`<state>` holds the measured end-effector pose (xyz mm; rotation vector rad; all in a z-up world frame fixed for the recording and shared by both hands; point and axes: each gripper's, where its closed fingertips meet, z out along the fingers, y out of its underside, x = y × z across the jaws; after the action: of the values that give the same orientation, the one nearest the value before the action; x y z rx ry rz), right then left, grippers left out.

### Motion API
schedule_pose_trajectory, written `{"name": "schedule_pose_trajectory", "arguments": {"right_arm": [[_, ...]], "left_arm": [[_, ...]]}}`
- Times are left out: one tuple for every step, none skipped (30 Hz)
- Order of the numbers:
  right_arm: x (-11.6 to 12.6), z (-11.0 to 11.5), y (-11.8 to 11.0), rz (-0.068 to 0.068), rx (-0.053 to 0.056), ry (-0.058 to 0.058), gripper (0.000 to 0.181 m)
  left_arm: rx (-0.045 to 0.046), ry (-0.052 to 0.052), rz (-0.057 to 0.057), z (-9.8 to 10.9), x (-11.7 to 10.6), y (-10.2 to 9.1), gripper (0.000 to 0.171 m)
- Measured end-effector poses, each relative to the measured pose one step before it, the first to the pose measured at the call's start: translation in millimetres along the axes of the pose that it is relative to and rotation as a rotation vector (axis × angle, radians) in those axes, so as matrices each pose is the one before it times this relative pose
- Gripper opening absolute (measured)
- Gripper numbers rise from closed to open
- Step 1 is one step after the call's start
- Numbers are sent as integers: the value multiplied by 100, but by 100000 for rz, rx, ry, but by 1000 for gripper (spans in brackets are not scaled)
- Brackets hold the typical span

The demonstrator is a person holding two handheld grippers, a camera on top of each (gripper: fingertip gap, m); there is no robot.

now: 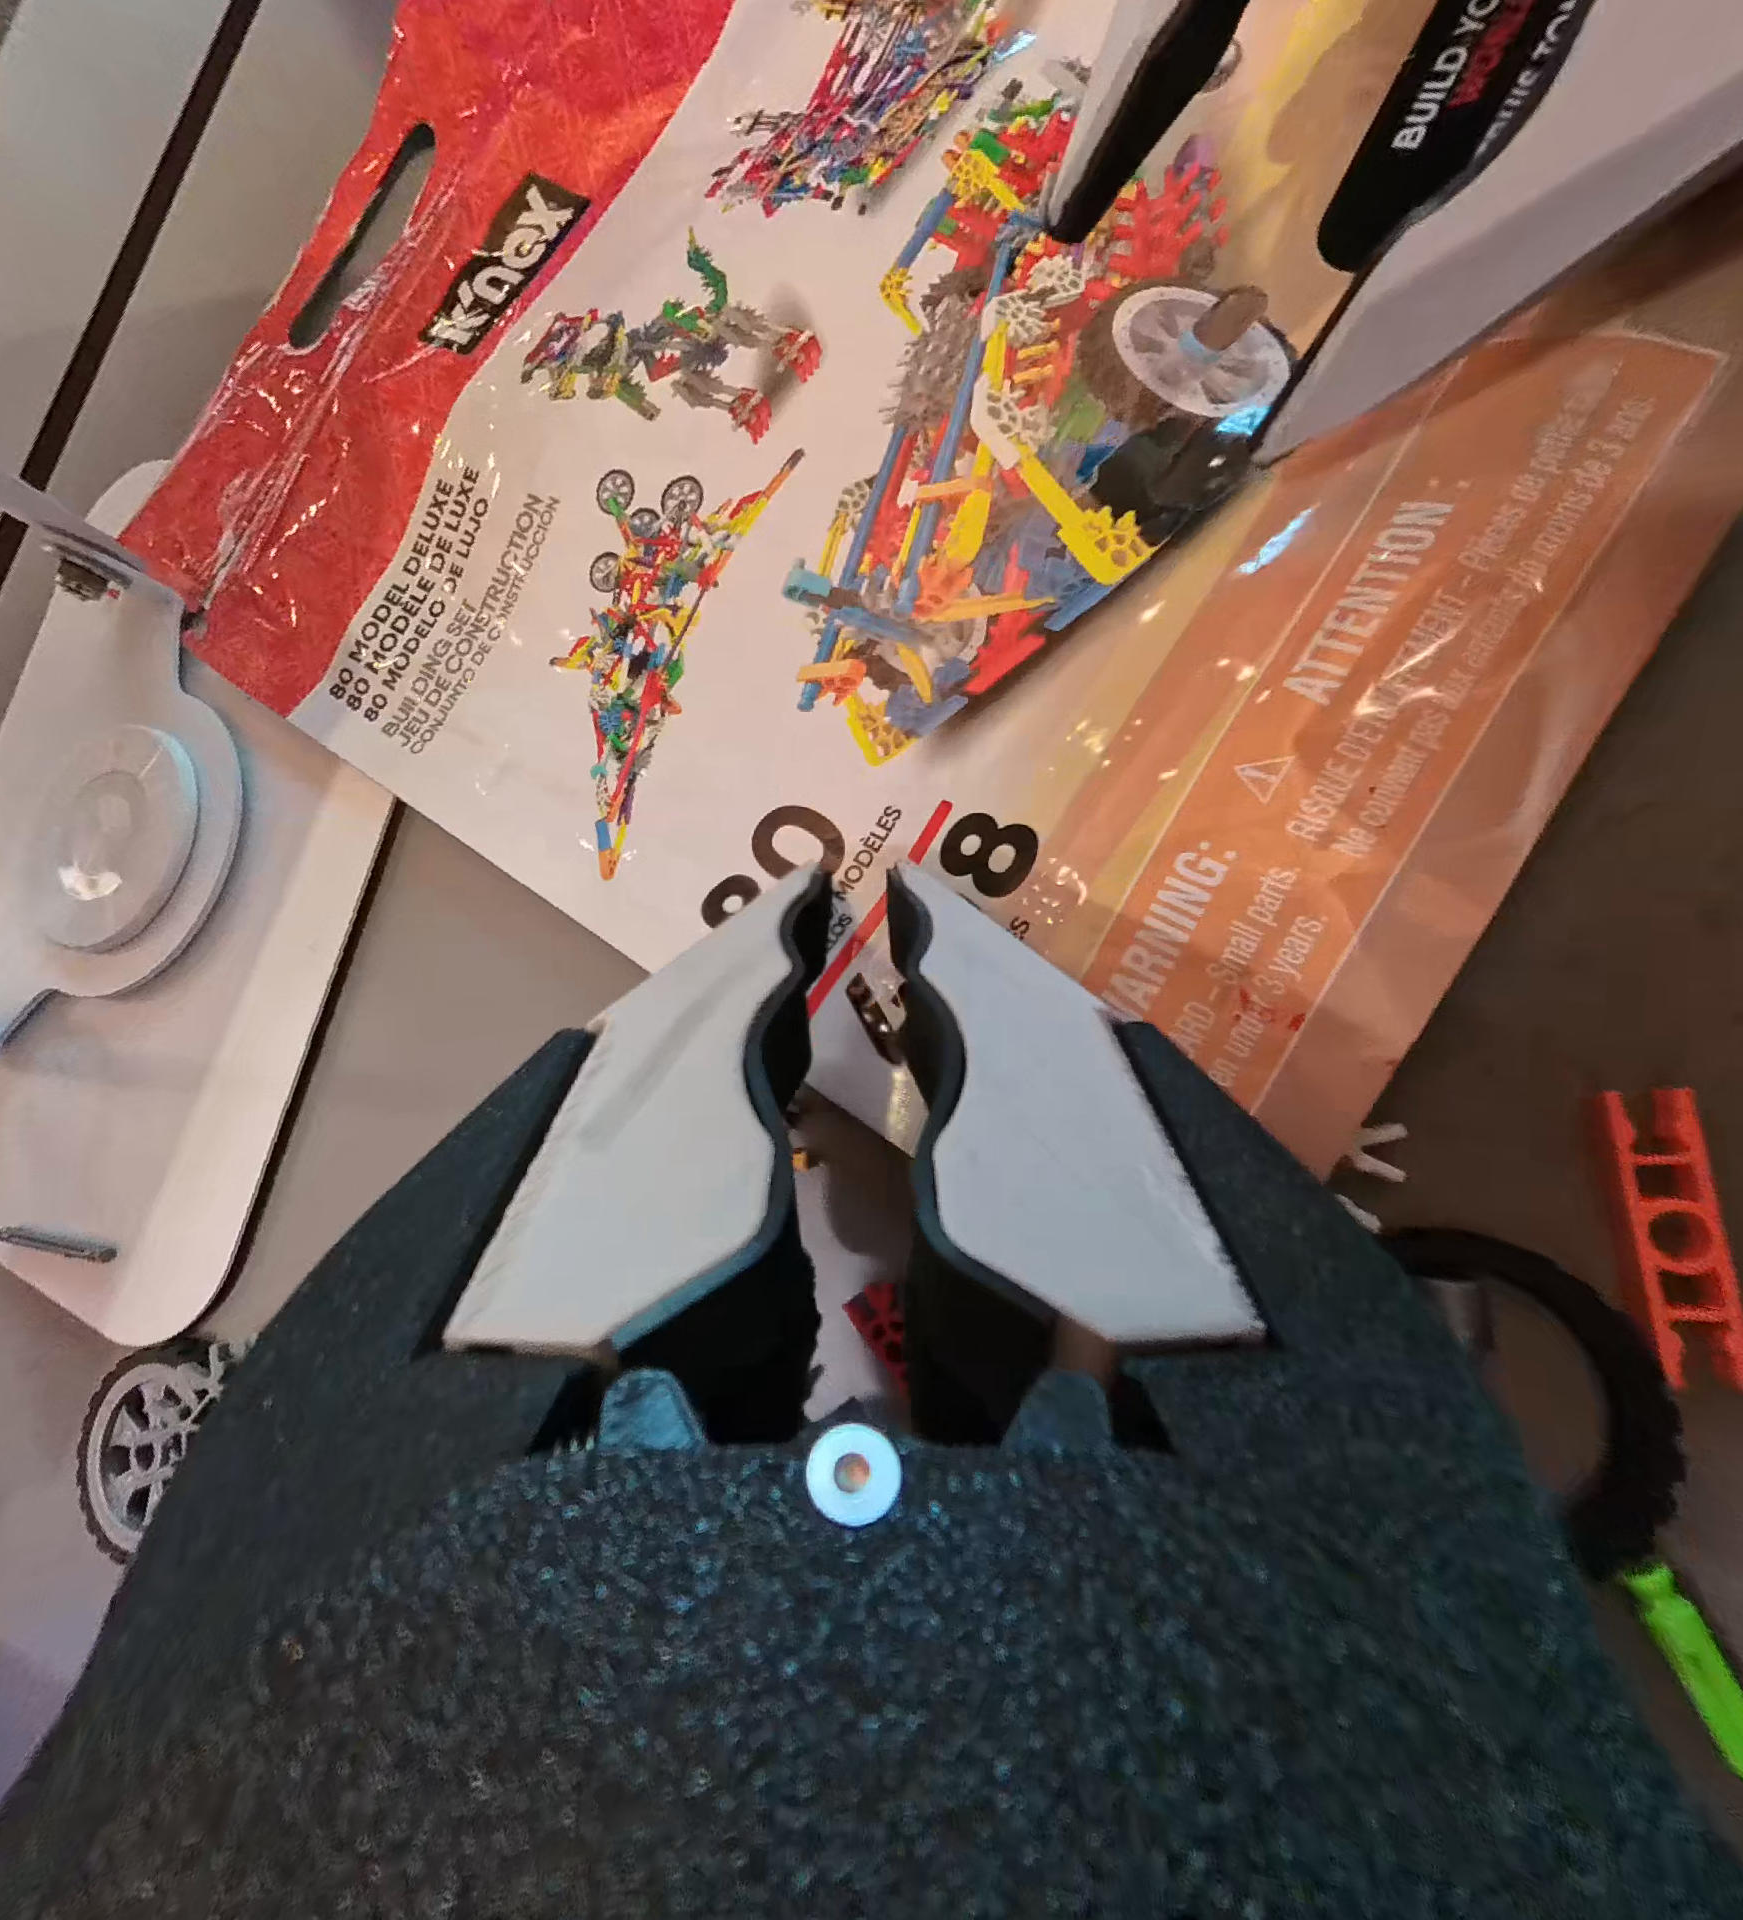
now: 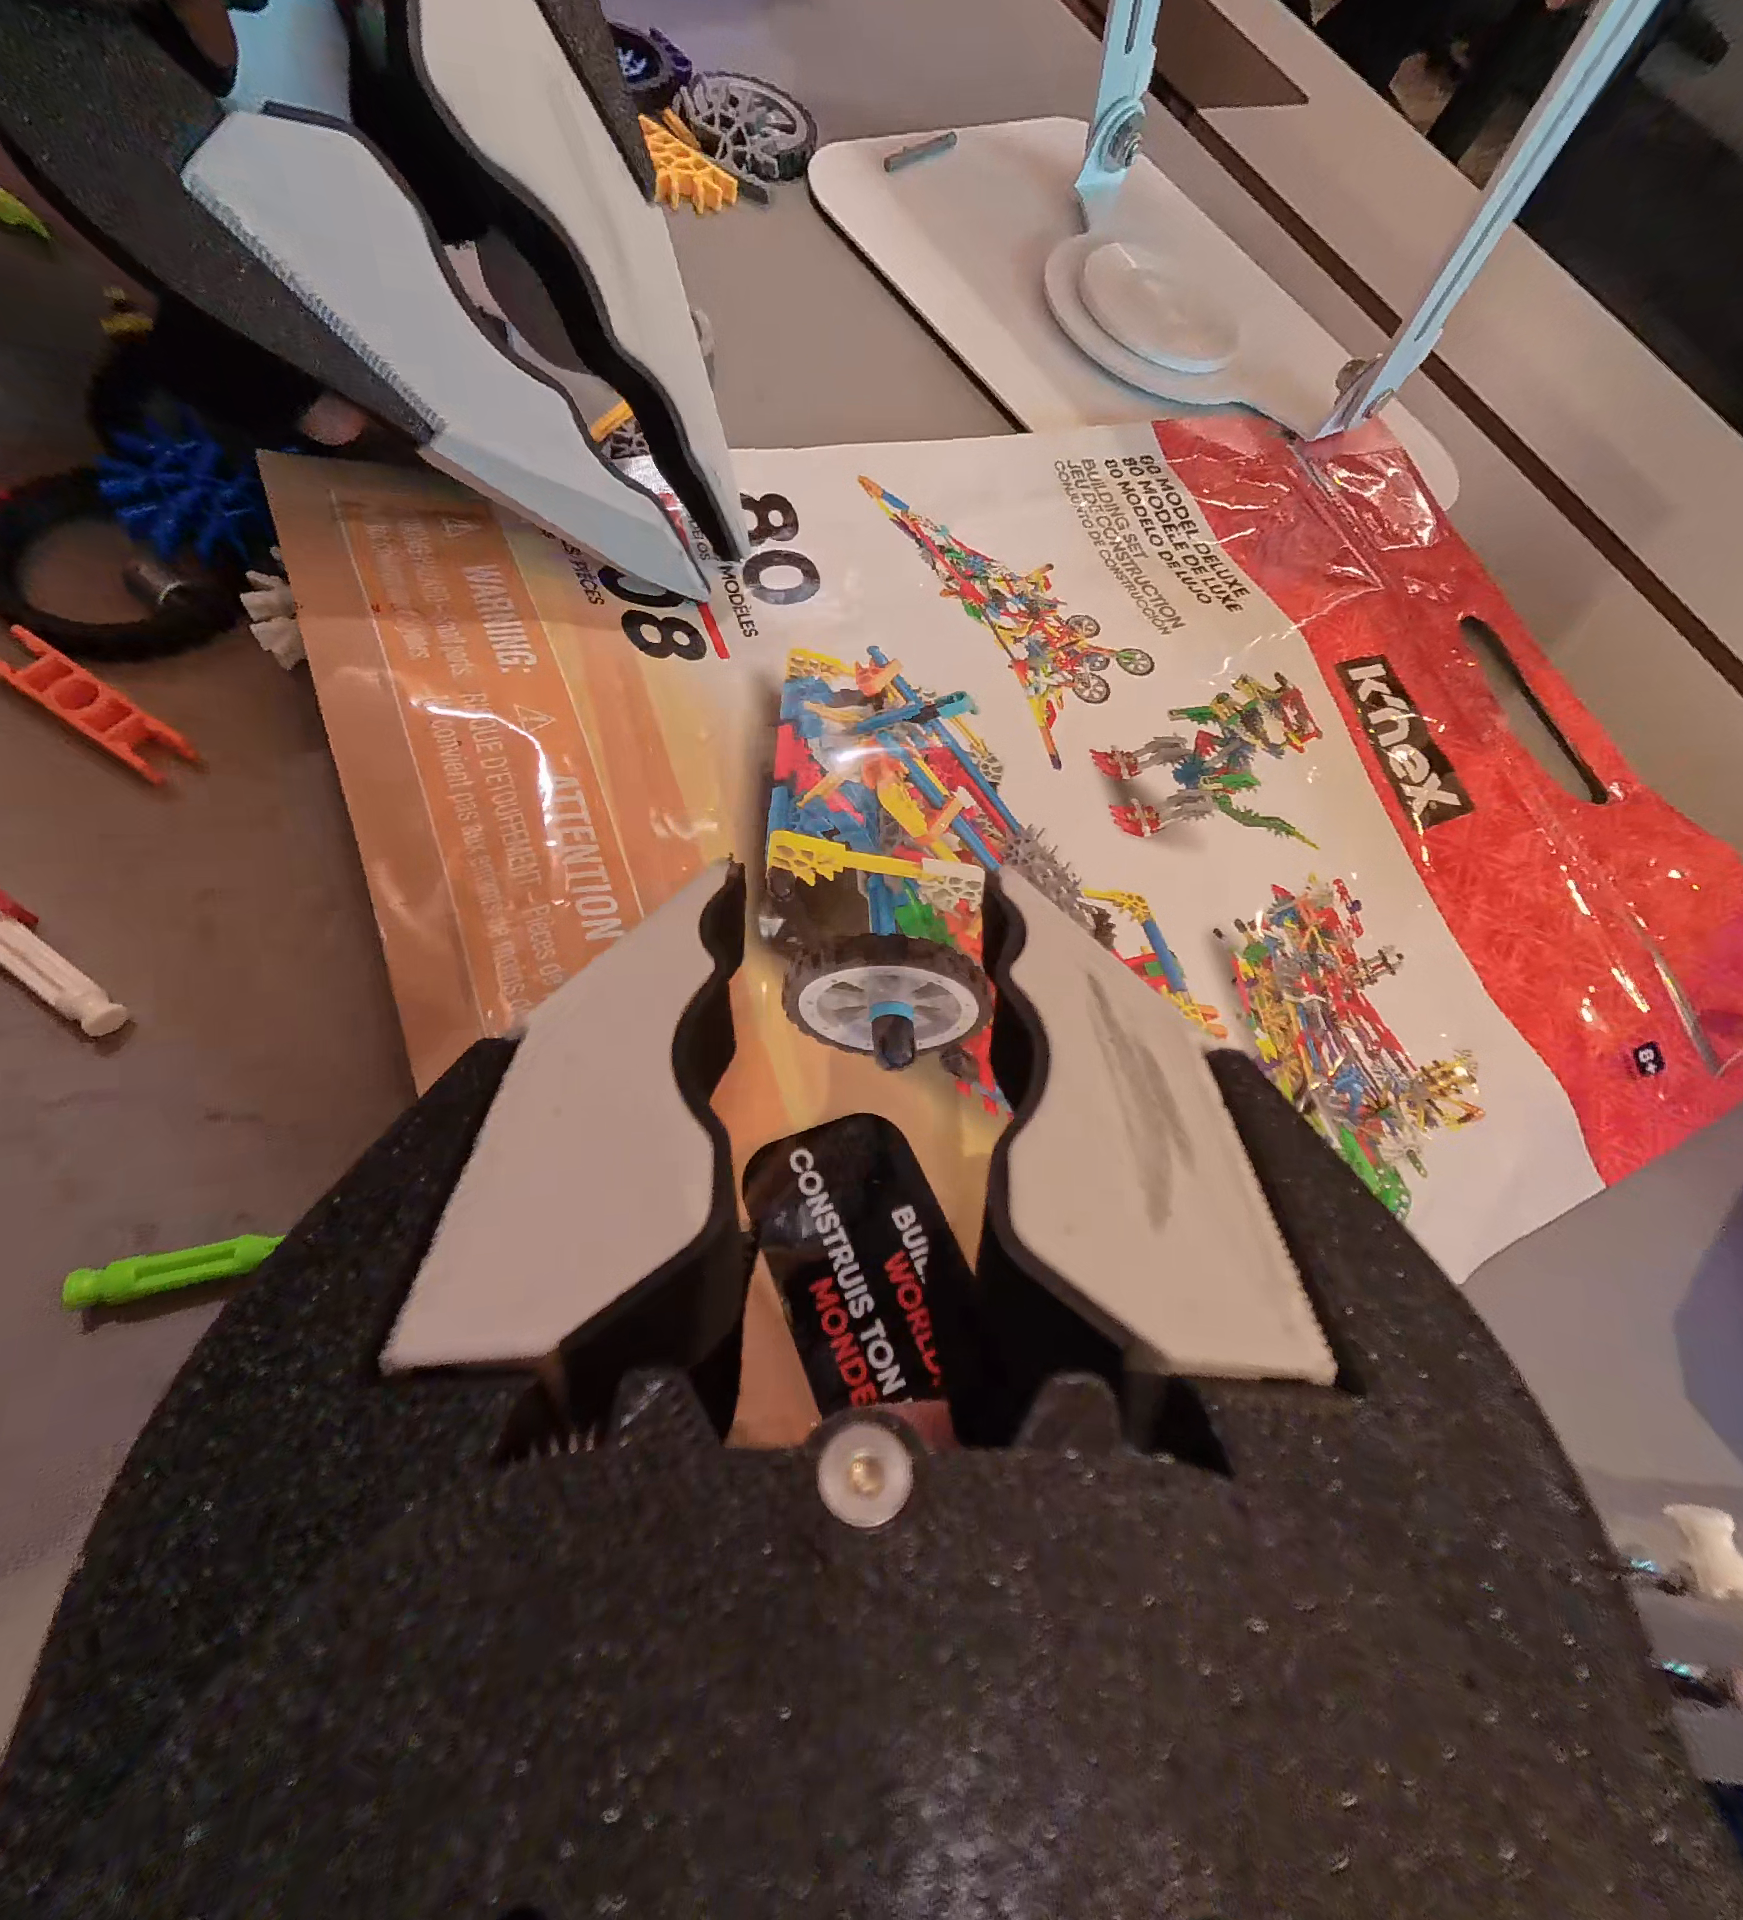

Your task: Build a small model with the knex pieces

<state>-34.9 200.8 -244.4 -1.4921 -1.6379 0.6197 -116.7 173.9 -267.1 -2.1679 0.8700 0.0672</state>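
A flat plastic toy building-set bag [image 1: 493, 343], red at its handle end and orange at the other, lies on the grey table; it also shows in the right wrist view [image 2: 1532, 831]. My left gripper [image 1: 854, 878] stands over the bag's near edge with its jaws almost together, only a thin slit between them. Its tips rest on the printed numbers, as the right wrist view [image 2: 723, 571] also shows. My right gripper [image 2: 867, 883] is open and empty, its tips either side of the printed wheel picture. It also appears at the top of the left wrist view [image 1: 1210, 223].
A white base plate [image 1: 254, 1039] with a disc and metal struts lies under the bag's red end [image 2: 908, 218]. Loose pieces lie around: an orange ladder piece [image 2: 82, 707], a green rod [image 2: 160, 1268], a black tyre [image 2: 88, 613], a grey wheel [image 1: 140, 1444], a white rod [image 2: 25, 966]. The left gripper's tips are roughly 10 cm from the right gripper's.
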Motion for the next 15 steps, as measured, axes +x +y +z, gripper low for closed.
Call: {"name": "schedule_pose_trajectory", "arguments": {"right_arm": [[-134,30,37,-1238,-214,-119,42],[-124,49,64,-1145,-521,-44,41],[-65,72,75,-599,-667,13,41],[-40,44,61,-381,-422,-14,41],[-54,-1,8,-402,-36,-133,40],[-51,-22,-25,-258,270,-150,40],[-2,-27,-27,12,244,-52,39],[-28,4,11,-7,-25,-183,39],[-42,17,13,-247,-170,-112,39],[-29,16,20,-345,-135,23,38],[-19,1,6,-137,-19,-46,38],[-2,-24,-31,171,207,-122,38],[32,-31,-40,318,348,-36,38],[12,-28,-19,151,202,53,38],[-12,2,-2,-159,23,62,38]], "left_arm": [[-155,577,354,23,111,5,7],[37,547,-226,21,39,1,6],[126,316,-553,-1,-31,0,6],[345,-22,130,-24,-18,-25,6],[287,-174,546,-2,-7,-12,6],[-24,-10,-74,12,1,5,6],[-164,100,-226,20,2,17,6],[46,-12,-47,10,-4,-11,6],[93,-184,-108,9,-39,-5,6],[90,-191,-148,20,-56,-8,6],[2,86,-129,16,-11,-2,6],[144,56,18,19,-20,-17,6],[25,89,-161,8,-19,-6,6],[59,65,-42,4,12,-8,6],[-45,89,11,11,9,8,6]]}}
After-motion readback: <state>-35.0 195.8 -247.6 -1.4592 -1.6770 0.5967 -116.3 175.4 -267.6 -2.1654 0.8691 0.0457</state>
